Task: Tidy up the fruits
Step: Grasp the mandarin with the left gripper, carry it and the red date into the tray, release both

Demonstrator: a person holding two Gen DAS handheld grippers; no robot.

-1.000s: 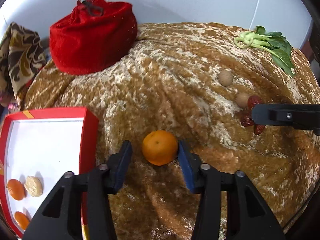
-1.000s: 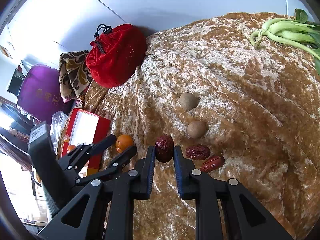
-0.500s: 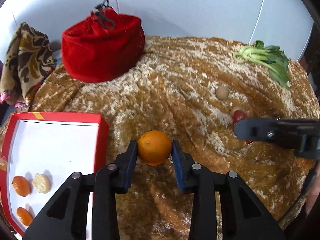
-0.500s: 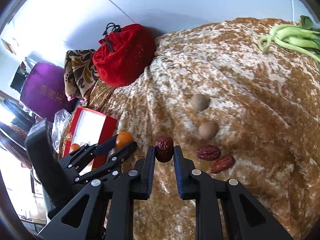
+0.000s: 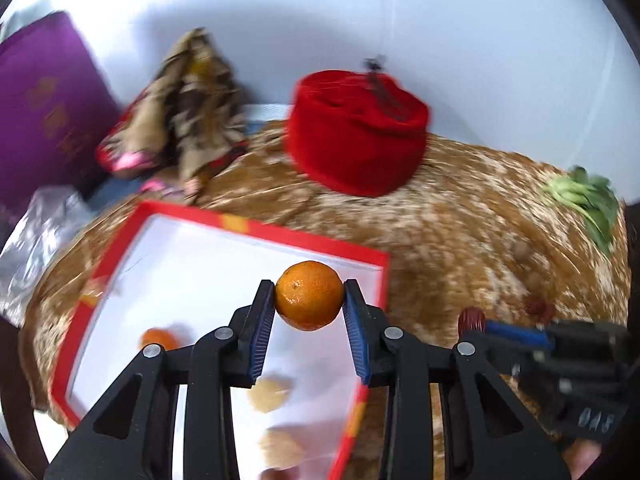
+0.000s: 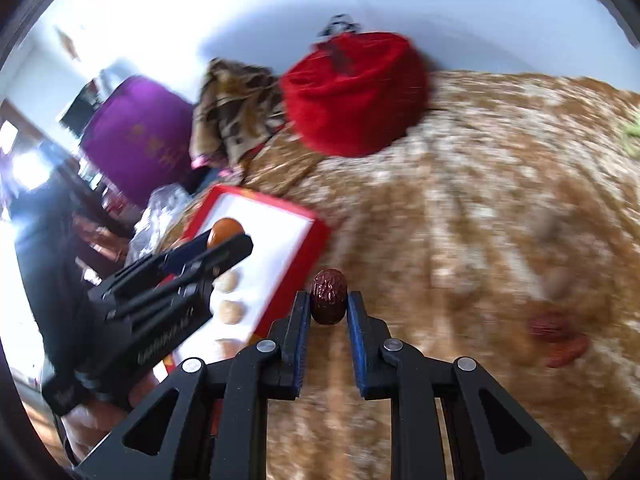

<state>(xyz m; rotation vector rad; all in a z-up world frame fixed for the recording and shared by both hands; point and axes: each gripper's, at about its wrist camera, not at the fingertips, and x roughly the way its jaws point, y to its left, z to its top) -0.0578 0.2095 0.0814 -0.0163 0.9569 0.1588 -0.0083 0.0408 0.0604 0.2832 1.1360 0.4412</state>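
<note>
Clamped between the left gripper [image 5: 308,305] pads, an orange [image 5: 308,295] is held above the red tray [image 5: 280,236] — a red date [image 6: 329,296] is pinched by the right gripper [image 6: 329,309].

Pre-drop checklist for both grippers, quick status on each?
1. Left gripper shut on orange: ok.
2. Right gripper shut on red date: ok.
3. Orange over red box: ok, over its near right corner.
4. Date over box: not ok, it hangs over the gold cloth beside it.
5. Free white floor in box: ok, upper part is bare.
6. Height of orange above box floor: cannot tell, frames blurred.
</note>
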